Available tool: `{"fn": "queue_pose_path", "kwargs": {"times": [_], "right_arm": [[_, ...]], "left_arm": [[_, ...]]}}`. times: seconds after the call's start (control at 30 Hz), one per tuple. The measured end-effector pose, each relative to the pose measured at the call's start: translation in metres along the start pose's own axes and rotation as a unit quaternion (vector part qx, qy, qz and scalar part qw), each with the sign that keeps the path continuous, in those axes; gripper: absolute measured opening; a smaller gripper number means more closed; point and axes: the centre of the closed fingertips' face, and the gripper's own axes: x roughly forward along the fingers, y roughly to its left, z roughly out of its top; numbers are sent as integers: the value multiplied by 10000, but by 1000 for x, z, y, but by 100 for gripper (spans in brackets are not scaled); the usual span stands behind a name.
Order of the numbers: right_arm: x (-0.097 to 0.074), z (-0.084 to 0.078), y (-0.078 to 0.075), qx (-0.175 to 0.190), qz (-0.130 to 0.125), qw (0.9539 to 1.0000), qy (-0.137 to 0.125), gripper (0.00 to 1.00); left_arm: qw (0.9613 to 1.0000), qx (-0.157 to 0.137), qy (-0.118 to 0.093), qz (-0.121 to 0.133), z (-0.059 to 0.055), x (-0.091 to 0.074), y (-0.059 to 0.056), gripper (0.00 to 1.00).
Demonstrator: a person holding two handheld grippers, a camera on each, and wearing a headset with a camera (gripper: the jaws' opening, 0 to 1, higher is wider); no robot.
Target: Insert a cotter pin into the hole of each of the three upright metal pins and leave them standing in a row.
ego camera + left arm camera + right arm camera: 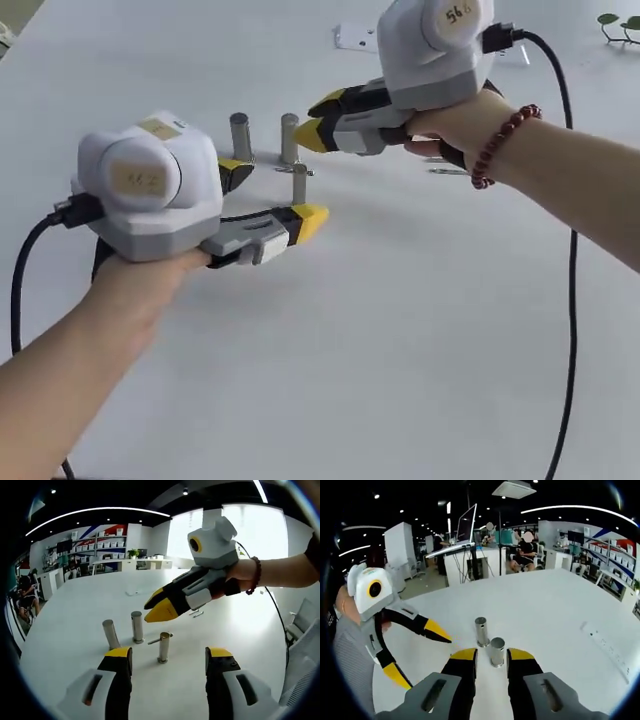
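Three short upright metal pins stand close together on the white table: a left pin (pixel 240 135), a middle pin (pixel 289 138) and a nearer pin (pixel 299 185). The nearer pin (pixel 164 647) has a cotter pin (pixel 159 639) through its top. My left gripper (pixel 275 195) is open wide, its jaws on either side of the nearer pin and short of it. My right gripper (pixel 318 118) is narrowly open with nothing in it, its tips just right of the middle pin's top. In the right gripper view, one pin (pixel 496 651) stands just beyond the jaw gap and another pin (pixel 481 631) stands behind it.
Two loose cotter pins (pixel 445 170) lie on the table under the right hand. A white power strip (pixel 355 38) lies at the far edge. Black cables (pixel 572 250) trail from both grippers. Desks, shelves and seated people are far behind the table.
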Motion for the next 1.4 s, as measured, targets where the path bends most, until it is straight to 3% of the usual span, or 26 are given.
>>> {"fn": "queue_pose_path", "kwargs": {"times": [0.1,0.3,0.57,1.0,1.4], "right_arm": [[8,-2,-9,38,-10,10000,-36,18],[18,-6,-12,65,14,10000,-43,18],[25,-1,-11,92,28,9998,-200,15],[32,-3,-10,174,6,9996,-211,9],[30,-4,-9,195,-11,9996,-207,8]], "left_arm": [[10000,13,-21,-31,3,-4,-1,63],[9999,-87,-127,-67,11,-16,-6,68],[9999,7,-69,-80,9,-21,-10,73],[9999,84,-62,-29,12,-31,-12,73],[9999,102,6,-24,6,-36,-13,71]]}}
